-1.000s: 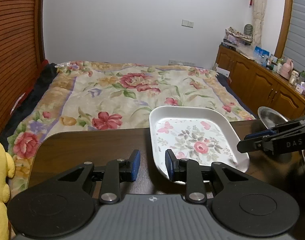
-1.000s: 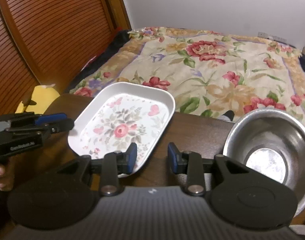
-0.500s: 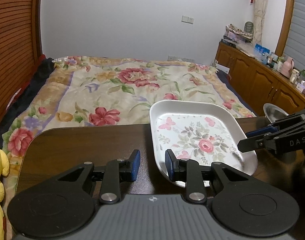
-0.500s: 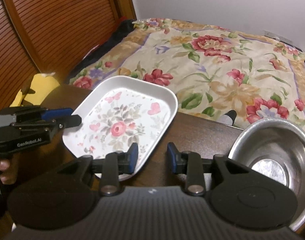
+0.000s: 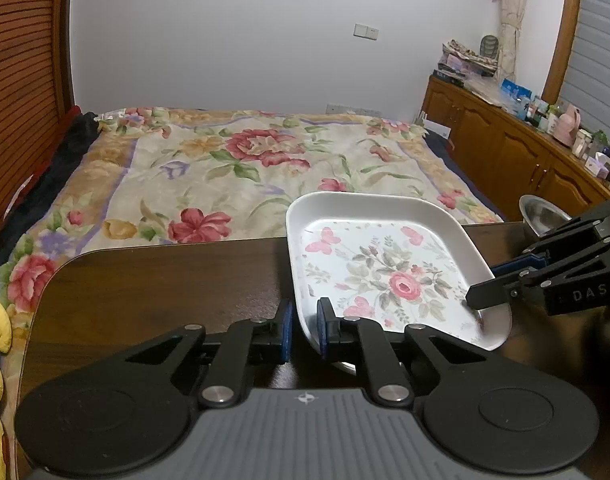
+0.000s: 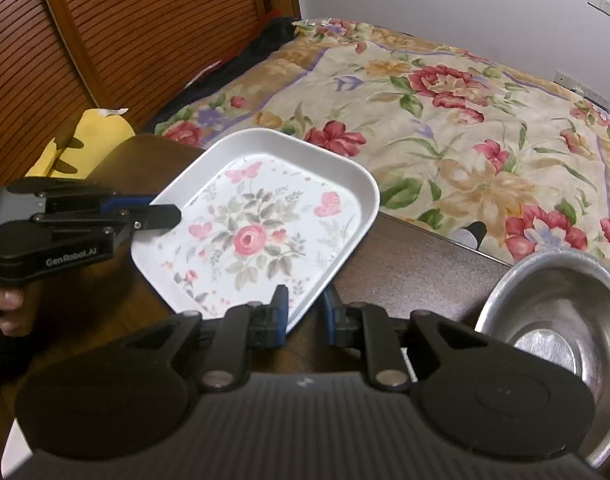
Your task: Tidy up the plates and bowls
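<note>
Dark table [image 5: 153,280]: floral plate [image 5: 385,272] rim between both grippers' spread fingers [image 5: 285,330], unpinched.

The supporting surface is a dark brown wooden table [image 5: 153,280] with rounded corners and a glossy top. Its far edge sits against a bed covered by a floral blanket [image 5: 241,168].

Two items are on the table. A white rectangular plate [image 6: 257,236] with a rose and butterfly print occupies the centre; whether it rests flat or is lifted cannot be told. A stainless steel bowl [image 6: 557,320] stands upright at the table's right end, apart from the plate.
</note>
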Demonstrator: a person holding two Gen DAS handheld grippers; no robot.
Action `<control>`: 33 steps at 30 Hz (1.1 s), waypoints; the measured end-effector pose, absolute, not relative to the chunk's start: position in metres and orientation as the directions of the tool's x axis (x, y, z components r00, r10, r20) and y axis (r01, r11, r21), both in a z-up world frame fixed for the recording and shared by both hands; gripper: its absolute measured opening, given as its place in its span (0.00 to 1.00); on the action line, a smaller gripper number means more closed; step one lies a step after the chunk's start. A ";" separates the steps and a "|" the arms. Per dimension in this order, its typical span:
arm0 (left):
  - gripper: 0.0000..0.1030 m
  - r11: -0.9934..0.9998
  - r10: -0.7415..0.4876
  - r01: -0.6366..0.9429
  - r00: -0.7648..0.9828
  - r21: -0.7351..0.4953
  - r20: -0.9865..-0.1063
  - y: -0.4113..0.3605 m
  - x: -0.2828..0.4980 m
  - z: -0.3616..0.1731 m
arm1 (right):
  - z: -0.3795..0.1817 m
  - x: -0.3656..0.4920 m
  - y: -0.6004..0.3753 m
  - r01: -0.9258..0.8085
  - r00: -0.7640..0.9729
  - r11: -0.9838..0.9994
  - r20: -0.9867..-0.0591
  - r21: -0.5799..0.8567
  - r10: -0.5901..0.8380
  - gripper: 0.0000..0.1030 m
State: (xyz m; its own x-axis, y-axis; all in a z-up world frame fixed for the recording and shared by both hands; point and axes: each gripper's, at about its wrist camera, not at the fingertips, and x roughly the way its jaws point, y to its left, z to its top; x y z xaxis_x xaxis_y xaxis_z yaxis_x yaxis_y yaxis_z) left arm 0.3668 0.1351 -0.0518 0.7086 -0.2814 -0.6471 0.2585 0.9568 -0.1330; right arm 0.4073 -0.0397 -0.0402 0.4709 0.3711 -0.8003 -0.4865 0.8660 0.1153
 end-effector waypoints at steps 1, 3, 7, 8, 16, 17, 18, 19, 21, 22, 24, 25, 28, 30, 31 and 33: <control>0.14 0.956 -0.284 0.260 0.708 -0.135 -0.647 0.135 0.367 -0.052 | -0.040 0.407 -0.039 -0.486 0.471 0.866 -0.800 0.115 0.371 0.19; 0.13 0.956 -0.284 0.263 0.708 -0.132 -0.647 0.135 0.367 -0.052 | -0.040 0.407 -0.039 -0.486 0.472 0.866 -0.801 0.114 0.370 0.19; 0.12 0.955 -0.286 0.263 0.705 -0.135 -0.649 0.135 0.367 -0.051 | -0.040 0.407 -0.038 -0.509 0.472 0.856 -0.803 0.090 0.365 0.19; 0.12 0.955 -0.285 0.264 0.704 -0.132 -0.650 0.134 0.366 -0.051 | -0.041 0.408 -0.039 -0.508 0.470 0.856 -0.802 0.095 0.368 0.19; 0.11 0.957 -0.276 0.262 0.705 -0.122 -0.653 0.135 0.360 -0.047 | -0.040 0.407 -0.044 -0.502 0.453 0.853 -0.797 0.141 0.398 0.18; 0.11 0.957 -0.276 0.262 0.707 -0.122 -0.651 0.137 0.359 -0.045 | -0.039 0.406 -0.045 -0.501 0.453 0.853 -0.796 0.146 0.403 0.18; 0.11 0.957 -0.277 0.262 0.709 -0.122 -0.649 0.137 0.358 -0.043 | -0.038 0.406 -0.045 -0.500 0.454 0.853 -0.793 0.150 0.406 0.18; 0.11 0.958 -0.276 0.261 0.712 -0.121 -0.645 0.137 0.356 -0.040 | -0.036 0.405 -0.046 -0.499 0.458 0.853 -0.789 0.153 0.410 0.18; 0.11 0.959 -0.271 0.258 0.720 -0.116 -0.639 0.138 0.351 -0.036 | -0.032 0.401 -0.046 -0.500 0.465 0.851 -0.779 0.162 0.421 0.18; 0.11 0.960 -0.270 0.257 0.723 -0.115 -0.636 0.139 0.349 -0.033 | -0.030 0.399 -0.046 -0.499 0.469 0.851 -0.774 0.166 0.426 0.18; 0.11 0.960 -0.269 0.257 0.730 -0.112 -0.629 0.139 0.344 -0.029 | -0.025 0.395 -0.048 -0.497 0.480 0.851 -0.762 0.173 0.435 0.18; 0.11 0.960 -0.268 0.257 0.733 -0.111 -0.625 0.139 0.341 -0.027 | -0.023 0.393 -0.048 -0.496 0.484 0.850 -0.758 0.175 0.438 0.18; 0.11 0.960 -0.270 0.257 0.744 -0.110 -0.611 0.141 0.332 -0.019 | -0.016 0.386 -0.049 -0.495 0.500 0.851 -0.743 0.176 0.445 0.18; 0.11 0.960 -0.271 0.258 0.752 -0.111 -0.601 0.141 0.327 -0.014 | -0.011 0.382 -0.050 -0.490 0.511 0.852 -0.733 0.182 0.450 0.18; 0.11 0.960 -0.271 0.257 0.755 -0.110 -0.597 0.141 0.324 -0.012 | -0.008 0.379 -0.050 -0.488 0.516 0.853 -0.727 0.186 0.453 0.18; 0.12 0.960 -0.272 0.258 0.762 -0.109 -0.588 0.141 0.318 -0.008 | -0.003 0.375 -0.050 -0.488 0.526 0.853 -0.716 0.188 0.459 0.18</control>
